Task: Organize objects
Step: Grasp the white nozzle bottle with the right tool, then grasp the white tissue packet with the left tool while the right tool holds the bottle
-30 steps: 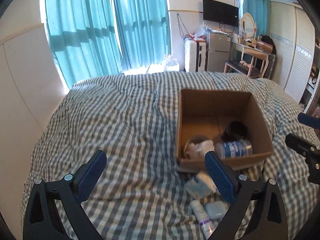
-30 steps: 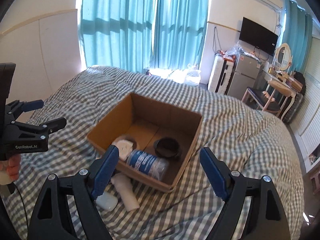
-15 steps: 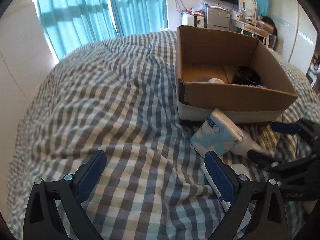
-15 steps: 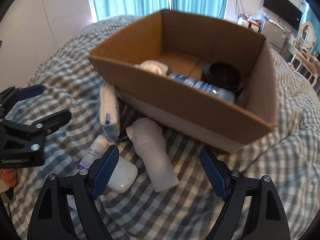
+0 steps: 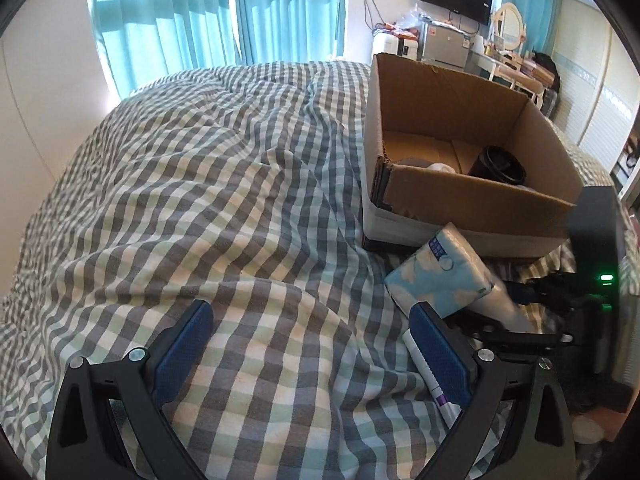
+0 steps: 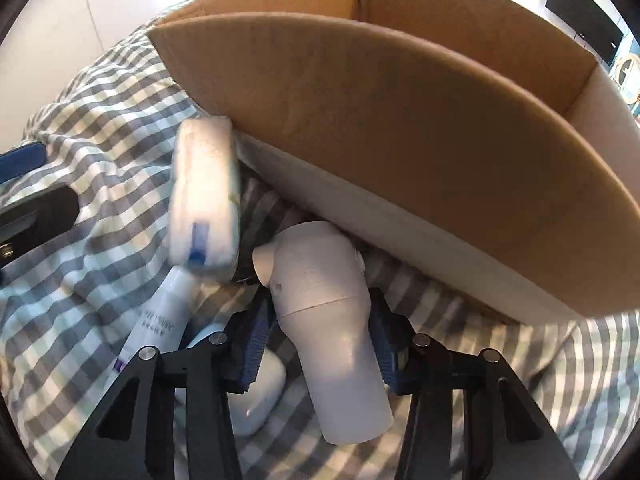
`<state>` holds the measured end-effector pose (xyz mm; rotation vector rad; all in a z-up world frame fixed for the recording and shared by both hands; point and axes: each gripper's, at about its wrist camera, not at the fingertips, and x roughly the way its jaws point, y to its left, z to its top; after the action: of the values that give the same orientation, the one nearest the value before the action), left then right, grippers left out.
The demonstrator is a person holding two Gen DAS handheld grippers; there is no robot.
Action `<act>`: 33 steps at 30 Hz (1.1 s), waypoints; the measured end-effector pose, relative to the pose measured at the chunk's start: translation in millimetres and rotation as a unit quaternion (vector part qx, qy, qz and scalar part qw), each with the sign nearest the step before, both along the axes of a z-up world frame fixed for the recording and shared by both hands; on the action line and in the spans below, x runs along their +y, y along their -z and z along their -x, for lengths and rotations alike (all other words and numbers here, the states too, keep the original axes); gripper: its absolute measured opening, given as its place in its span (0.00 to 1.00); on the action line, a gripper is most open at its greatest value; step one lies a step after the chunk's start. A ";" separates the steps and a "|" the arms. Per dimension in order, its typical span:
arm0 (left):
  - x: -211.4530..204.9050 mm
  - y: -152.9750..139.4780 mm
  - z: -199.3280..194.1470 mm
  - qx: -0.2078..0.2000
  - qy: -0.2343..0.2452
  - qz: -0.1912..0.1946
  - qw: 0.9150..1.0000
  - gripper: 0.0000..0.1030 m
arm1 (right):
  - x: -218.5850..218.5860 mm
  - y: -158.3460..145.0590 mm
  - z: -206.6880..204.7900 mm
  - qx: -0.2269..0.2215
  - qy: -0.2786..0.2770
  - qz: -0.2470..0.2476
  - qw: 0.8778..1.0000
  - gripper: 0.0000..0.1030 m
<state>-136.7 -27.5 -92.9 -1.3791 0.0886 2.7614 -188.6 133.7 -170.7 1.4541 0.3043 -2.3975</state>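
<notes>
An open cardboard box stands on the checked bed and holds a black round container and a white item. In front of it lie a white spray bottle, a tissue pack, a white tube and a small white case. My right gripper has its blue pads against both sides of the white spray bottle. My left gripper is open and empty above the bedcover, left of the items.
The checked bedcover spreads wide to the left of the box. Teal curtains, a TV, a small fridge and a dressing table stand beyond the bed. The left gripper shows at the left edge of the right wrist view.
My right gripper dropped toward the items in front of the box and narrowed from wide open onto the white spray bottle. My left gripper also came lower and nearer the bed.
</notes>
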 end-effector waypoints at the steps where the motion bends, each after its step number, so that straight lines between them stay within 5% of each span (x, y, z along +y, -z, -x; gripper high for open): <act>1: 2.1 0.6 0.0 0.003 0.003 0.005 1.000 0.98 | 3.1 -3.6 -4.9 0.002 0.002 -0.002 1.000 0.45; 8: 39.0 3.2 -3.6 0.004 0.049 0.045 0.998 0.98 | 34.3 -39.1 -37.2 0.022 0.028 -0.018 0.999 0.44; 12: 63.0 9.6 1.7 -0.010 0.065 0.036 0.997 0.98 | 57.6 -58.4 -41.9 0.042 0.041 -0.001 0.998 0.44; 23: 93.3 48.9 52.0 -0.033 0.032 0.035 0.998 0.97 | 70.4 -56.6 -40.3 0.040 0.076 0.017 0.996 0.44; 26: 90.3 60.4 55.9 -0.042 0.025 0.041 0.998 0.74 | 70.1 -57.1 -40.3 0.038 0.077 0.020 0.996 0.44; 27: 89.7 63.1 57.2 -0.051 0.026 0.037 0.998 0.57 | 72.2 -56.8 -36.9 0.038 0.077 0.020 0.996 0.44; 33: 78.0 48.8 48.6 -0.044 0.030 0.008 0.999 0.26 | 67.5 -58.4 -39.1 0.046 0.079 0.014 0.996 0.44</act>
<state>-185.3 50.5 -141.7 -1.4728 0.1451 2.6536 -149.5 201.3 -112.3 1.4057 0.1820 -2.5890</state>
